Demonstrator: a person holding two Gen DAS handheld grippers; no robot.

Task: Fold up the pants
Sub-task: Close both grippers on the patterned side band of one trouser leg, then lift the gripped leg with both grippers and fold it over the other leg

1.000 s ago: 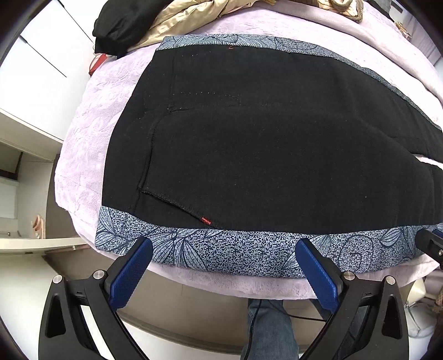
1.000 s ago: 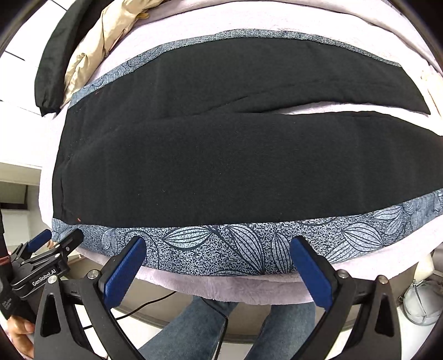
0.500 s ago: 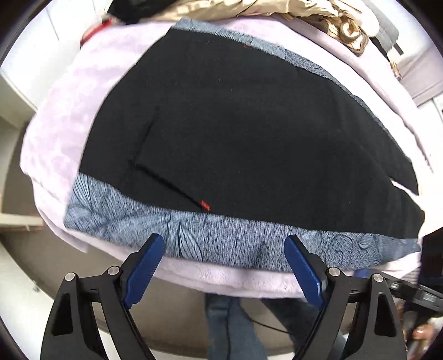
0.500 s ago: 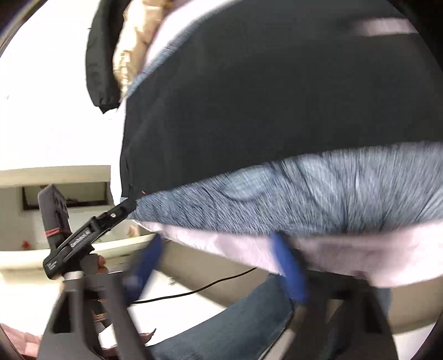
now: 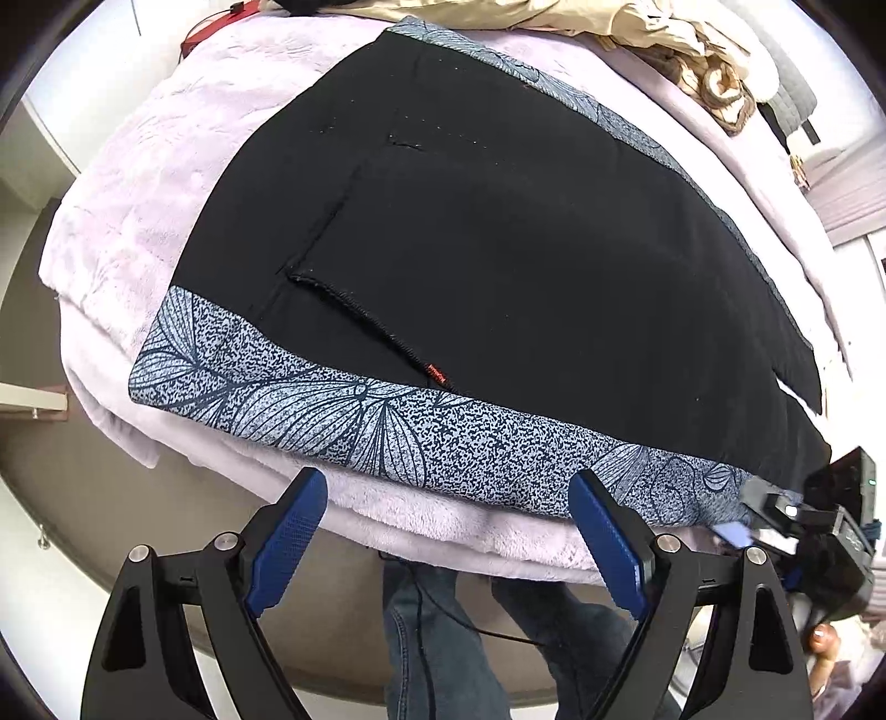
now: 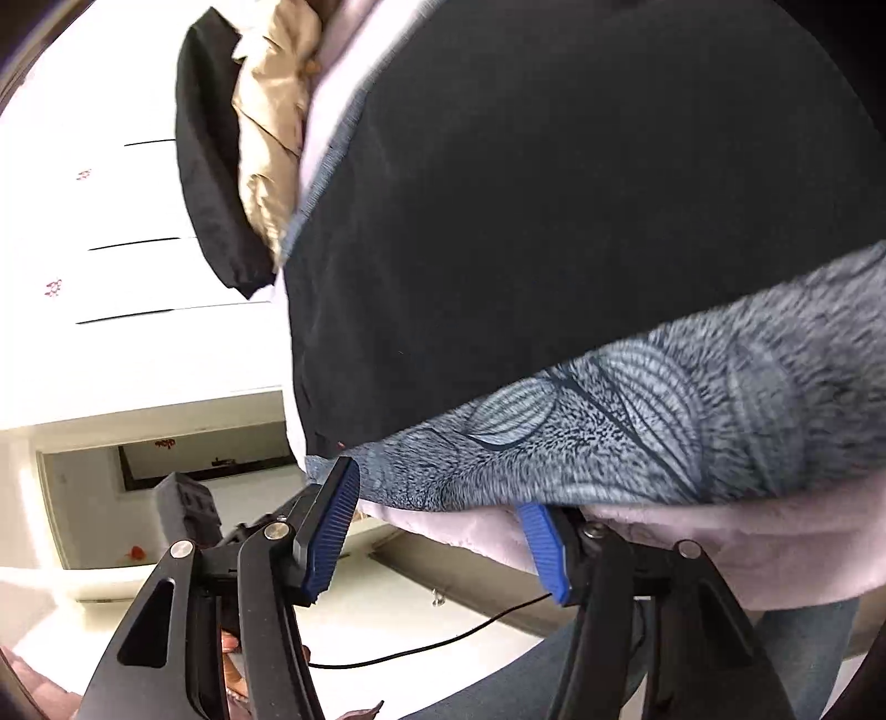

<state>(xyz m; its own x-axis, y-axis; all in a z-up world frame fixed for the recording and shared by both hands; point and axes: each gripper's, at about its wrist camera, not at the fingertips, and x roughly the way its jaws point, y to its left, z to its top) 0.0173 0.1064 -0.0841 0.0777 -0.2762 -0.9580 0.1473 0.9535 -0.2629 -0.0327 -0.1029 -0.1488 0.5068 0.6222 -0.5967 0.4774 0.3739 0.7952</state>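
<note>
At the near edge, the left gripper (image 5: 446,534) is held with its jaws wide apart and nothing between them; its blue pads (image 5: 285,545) are hovering just in front of the lilac blanket (image 5: 138,183). The right gripper (image 6: 437,540) is seen closing, and the near printed edge of the pants (image 5: 526,260) with a fold of the blanket lies between its jaws, but a firm press of the pads cannot be told.

The pants are spread flat on the blanket, across the bed. They are made of black cloth, with a grey-blue leaf-printed stripe (image 5: 354,421) along the near side and another one along the far side. A slanted pocket opening with a small red tag (image 5: 436,376) is seen near the left end. To the right, the two legs are parted by a narrow gap.

Beyond the pants, a beige garment (image 5: 554,14) and a black garment (image 6: 216,166) are piled at the far side.
</note>
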